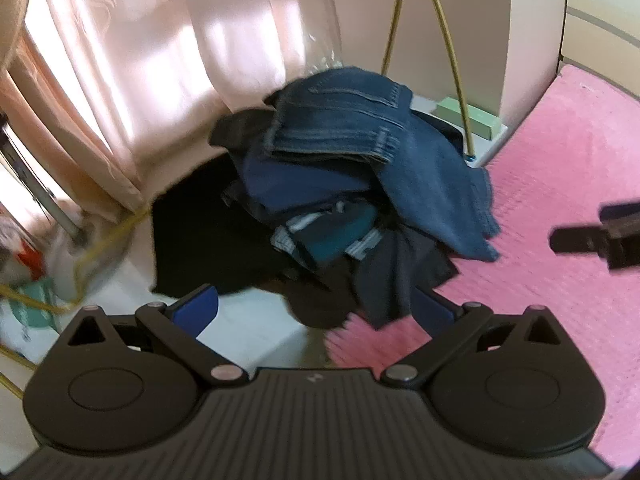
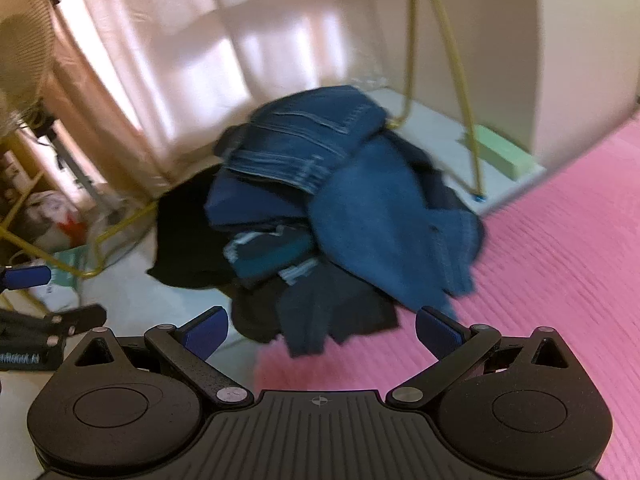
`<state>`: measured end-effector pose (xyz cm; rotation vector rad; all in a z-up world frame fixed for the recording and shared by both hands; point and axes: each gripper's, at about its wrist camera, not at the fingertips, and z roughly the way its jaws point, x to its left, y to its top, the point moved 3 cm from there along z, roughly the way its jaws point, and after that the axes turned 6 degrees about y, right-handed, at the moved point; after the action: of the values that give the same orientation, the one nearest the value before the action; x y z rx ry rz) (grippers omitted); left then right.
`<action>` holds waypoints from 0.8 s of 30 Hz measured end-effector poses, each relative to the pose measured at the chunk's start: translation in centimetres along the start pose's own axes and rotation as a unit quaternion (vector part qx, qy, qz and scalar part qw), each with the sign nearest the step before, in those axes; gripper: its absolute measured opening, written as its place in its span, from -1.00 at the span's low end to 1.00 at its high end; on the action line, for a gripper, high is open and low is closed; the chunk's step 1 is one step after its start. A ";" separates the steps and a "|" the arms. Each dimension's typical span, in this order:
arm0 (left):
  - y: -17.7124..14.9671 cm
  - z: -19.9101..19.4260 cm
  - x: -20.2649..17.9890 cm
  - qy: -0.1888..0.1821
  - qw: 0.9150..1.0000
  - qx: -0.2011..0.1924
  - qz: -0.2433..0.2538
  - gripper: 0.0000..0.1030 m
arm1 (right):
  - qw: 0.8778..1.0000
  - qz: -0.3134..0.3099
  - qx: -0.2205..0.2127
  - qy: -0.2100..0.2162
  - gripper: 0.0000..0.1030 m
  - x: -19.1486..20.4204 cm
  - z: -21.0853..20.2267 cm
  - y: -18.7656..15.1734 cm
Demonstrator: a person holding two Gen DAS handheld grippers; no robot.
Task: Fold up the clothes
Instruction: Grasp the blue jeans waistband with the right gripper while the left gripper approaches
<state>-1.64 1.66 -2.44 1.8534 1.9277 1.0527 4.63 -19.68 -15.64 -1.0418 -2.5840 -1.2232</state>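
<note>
A heap of dark clothes (image 1: 344, 200) lies ahead at the edge of a pink blanket (image 1: 560, 208). Folded blue jeans (image 1: 340, 120) sit on top, with a looser denim piece (image 1: 440, 200) draped to the right and black garments (image 1: 188, 240) at the left. The right wrist view shows the same heap (image 2: 320, 220), its jeans (image 2: 304, 140) and the pink blanket (image 2: 540, 260). My left gripper (image 1: 316, 312) is open just short of the heap, a dark garment hanging over its right finger. Before the heap, my right gripper (image 2: 322, 330) is open and holds nothing.
A gold metal rack (image 1: 452, 60) stands behind the heap on a pale floor (image 1: 248, 320), beside a green box (image 1: 468, 118). Peach curtains (image 1: 160, 60) hang at the back. Bags and clutter (image 2: 52, 220) sit at the left. My left gripper (image 2: 36, 320) shows in the right wrist view.
</note>
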 end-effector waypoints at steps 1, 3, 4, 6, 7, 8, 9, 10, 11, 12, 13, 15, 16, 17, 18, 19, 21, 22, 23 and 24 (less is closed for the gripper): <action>-0.1 0.0 0.2 0.007 1.000 -0.002 0.002 0.96 | 1.000 -0.003 -0.002 0.008 0.99 0.0 1.0 0.7; 0.4 1.0 1.1 0.003 1.000 -0.021 0.004 0.96 | 1.000 -0.004 -0.006 0.014 0.98 -0.2 3.0 2.1; 0.8 2.0 1.4 0.000 1.000 -0.028 0.008 0.96 | 1.000 -0.004 -0.008 0.016 0.98 -0.2 4.2 2.9; 1.9 4.1 2.1 -0.010 0.999 -0.040 0.018 0.96 | 1.000 0.001 -0.013 0.017 0.98 -0.8 6.6 4.5; 2.6 5.5 2.4 -0.018 0.999 -0.042 0.024 0.96 | 1.000 0.006 -0.014 0.015 0.98 -1.0 7.9 5.3; 3.3 6.8 2.7 -0.026 0.998 -0.041 0.028 0.96 | 1.000 0.015 -0.013 0.014 0.98 -1.4 9.1 6.1; 4.1 8.3 2.9 -0.039 0.998 -0.038 0.033 0.96 | 0.999 0.025 -0.014 0.016 0.98 -1.7 10.4 6.9; 4.8 9.6 3.2 -0.051 0.997 -0.036 0.038 0.96 | 0.999 0.032 -0.015 0.020 0.98 -2.1 11.8 7.5; 5.5 10.9 3.3 -0.057 0.997 -0.035 0.047 0.96 | 0.999 0.038 -0.016 0.023 0.98 -2.5 13.2 8.2; 6.1 12.1 3.4 -0.061 0.996 -0.034 0.057 0.96 | 0.999 0.047 -0.013 0.023 0.98 -2.9 14.6 8.8; 6.8 13.4 3.4 -0.063 0.995 -0.033 0.072 0.96 | 0.998 0.055 -0.010 0.022 0.98 -3.4 15.9 9.4; 7.9 15.1 3.2 -0.066 0.993 -0.035 0.096 0.96 | 0.997 0.073 -0.008 0.025 0.98 -4.3 18.3 10.6; 8.5 15.8 3.1 -0.067 0.992 -0.039 0.105 0.96 | 0.996 0.080 -0.010 0.028 0.98 -4.7 19.2 11.1; 9.1 16.5 3.1 -0.068 0.990 -0.042 0.113 0.96 | 0.996 0.089 -0.011 0.031 0.98 -5.0 20.1 11.5; 9.6 17.0 3.0 -0.068 0.989 -0.047 0.121 0.96 | 0.995 0.097 -0.012 0.034 0.98 -5.3 21.0 11.9; 10.0 17.5 2.9 -0.068 0.988 -0.048 0.129 0.96 | 0.994 0.105 -0.013 0.037 0.98 -5.7 21.8 12.2; 10.4 18.1 2.7 -0.067 0.986 -0.048 0.143 0.96 | 0.991 0.125 -0.014 0.043 0.98 -6.3 23.2 12.8; 10.5 18.4 2.6 -0.068 0.985 -0.049 0.151 0.96 | 0.990 0.135 -0.016 0.047 0.98 -6.5 23.7 13.0; 10.5 18.6 2.4 -0.067 0.984 -0.048 0.158 0.96 | 0.988 0.145 -0.017 0.051 0.98 -6.7 24.1 13.1; 10.4 18.8 2.3 -0.066 0.983 -0.048 0.166 0.96 | 0.986 0.155 -0.023 0.055 0.98 -7.0 24.5 13.2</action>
<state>17.94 8.86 -8.19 2.1782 1.5004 1.0619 22.76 -0.10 -26.05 -1.2868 -2.2177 -1.2266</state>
